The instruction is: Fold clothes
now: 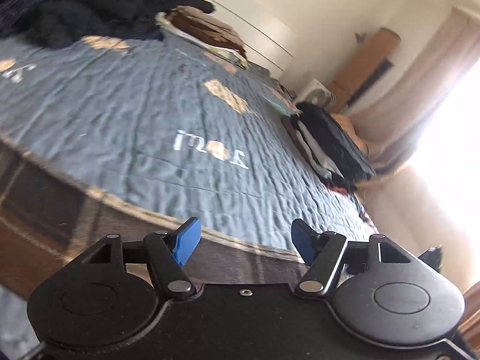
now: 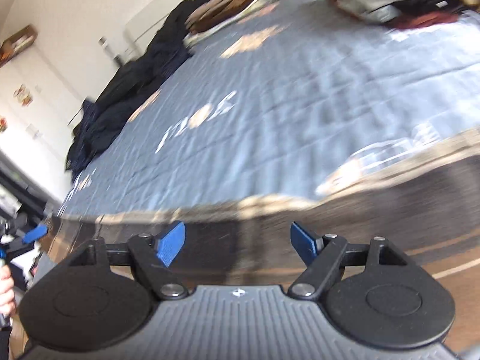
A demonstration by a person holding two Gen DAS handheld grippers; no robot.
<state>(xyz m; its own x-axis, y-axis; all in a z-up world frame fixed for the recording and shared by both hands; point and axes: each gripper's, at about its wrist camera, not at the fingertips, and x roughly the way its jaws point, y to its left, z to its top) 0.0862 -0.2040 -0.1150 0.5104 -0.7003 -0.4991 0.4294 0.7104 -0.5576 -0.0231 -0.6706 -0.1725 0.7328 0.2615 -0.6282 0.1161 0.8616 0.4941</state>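
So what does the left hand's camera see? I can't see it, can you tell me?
The left gripper has its blue jaws open and empty, just short of the edge of a bed with a grey-blue quilt. A heap of dark clothes lies at the quilt's far side and a folded stack sits at its right edge, near a bright window.

Clothes pile (image 1: 99,9) — on bed (image 1: 126,114)

Blue-quilted bed (image 1: 126,114), cream walls (image 1: 330,9), sunlit curtained window (image 1: 450,126).

Motion blur smeared the folded stack (image 2: 372,9) at the right-wrist view's top edge; the dark clothes pile (image 1: 90,9) was cropped top-left.
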